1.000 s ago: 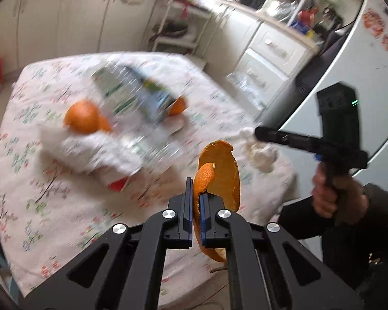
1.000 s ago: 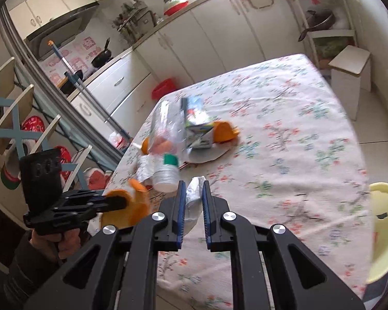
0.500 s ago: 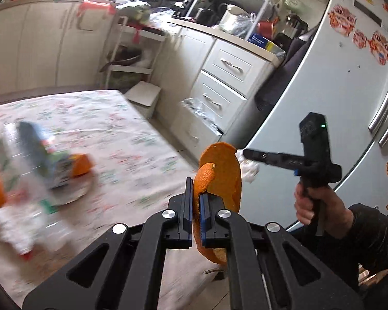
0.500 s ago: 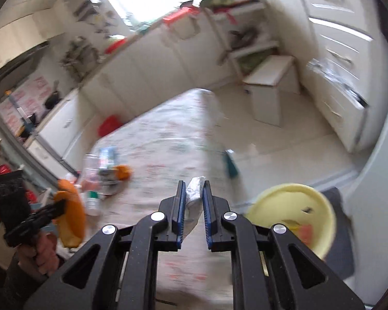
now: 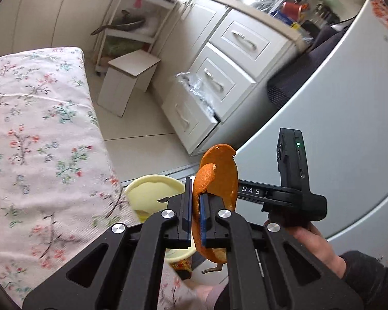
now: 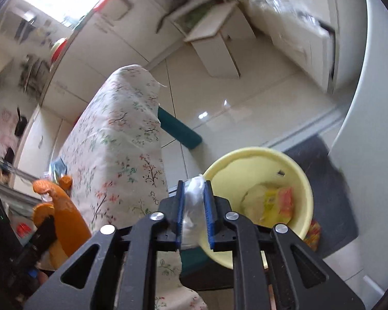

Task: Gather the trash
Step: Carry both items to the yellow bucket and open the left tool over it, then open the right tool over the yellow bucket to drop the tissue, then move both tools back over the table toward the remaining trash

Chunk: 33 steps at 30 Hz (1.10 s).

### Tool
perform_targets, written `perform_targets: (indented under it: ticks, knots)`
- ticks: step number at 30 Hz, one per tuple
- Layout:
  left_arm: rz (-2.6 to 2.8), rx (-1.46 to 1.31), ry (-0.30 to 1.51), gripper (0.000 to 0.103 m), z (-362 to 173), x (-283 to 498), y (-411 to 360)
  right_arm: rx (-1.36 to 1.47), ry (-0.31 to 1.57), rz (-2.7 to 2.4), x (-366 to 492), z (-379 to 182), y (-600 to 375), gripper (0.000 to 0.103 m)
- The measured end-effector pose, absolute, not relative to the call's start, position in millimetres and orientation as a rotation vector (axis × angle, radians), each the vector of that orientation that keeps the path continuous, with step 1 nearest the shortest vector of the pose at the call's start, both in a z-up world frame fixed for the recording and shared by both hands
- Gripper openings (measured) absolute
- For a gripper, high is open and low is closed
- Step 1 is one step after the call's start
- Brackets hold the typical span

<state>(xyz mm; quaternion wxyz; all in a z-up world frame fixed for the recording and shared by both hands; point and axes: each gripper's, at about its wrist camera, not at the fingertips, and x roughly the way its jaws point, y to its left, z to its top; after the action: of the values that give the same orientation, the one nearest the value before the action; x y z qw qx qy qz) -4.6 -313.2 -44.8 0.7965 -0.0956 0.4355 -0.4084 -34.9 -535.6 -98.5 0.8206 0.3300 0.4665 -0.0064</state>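
Both grippers swung off table (image 5: 38, 134); left gripper (image 5: 196, 211) pinches orange peel (image 5: 217, 173); right gripper (image 6: 194, 206) opening around tissue (image 6: 192, 201).

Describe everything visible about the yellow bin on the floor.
The yellow bin is a round, open-topped tub that looks like pale yellow plastic, with a small dark slot in its inner wall. It stands upright on the floor beside the table's floral cloth, partly on a dark mat. Crumpled pale and yellow-orange wrappers lie inside. A printed pattern shows on its lower outside wall.
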Motion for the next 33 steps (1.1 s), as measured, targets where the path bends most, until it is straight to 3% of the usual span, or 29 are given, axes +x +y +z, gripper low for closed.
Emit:
perform_targets:
  ticks: [2, 14, 15, 19, 20, 26, 33]
  knots:
    - [-0.859, -0.203, 0.950, 0.004, -51, 2, -323, 0.707, 1.002, -0.027, -35, -101, -542, 0.044]
    - [-0.762, -0.131, 1.014, 0.005, -73, 15, -371, 0.880, 0.816, -0.122, -64, -68, -595, 0.055]
    - [-0.758, -0.122, 1.024, 0.007, -76, 16, -375, 0.882, 0.800, -0.119, -67, -65, -596, 0.055]
    - [-0.732, -0.110, 1.042, 0.048, -80, 15, -382, 0.905, 0.769, -0.094, -69, -59, -599, 0.058]
    - [-0.725, -0.107, 1.035, 0.053, -79, 14, -383, 0.909, 0.763, -0.086, -69, -58, -599, 0.058]
    - [-0.709, -0.116, 0.994, 0.066, -60, 12, -366, 0.983, 0.739, -0.017, -70, -49, -598, 0.060]
    - [-0.709, -0.155, 0.944, 0.074, -38, -1, -316, 0.977, 0.693, 0.021, -91, -31, -599, 0.067]
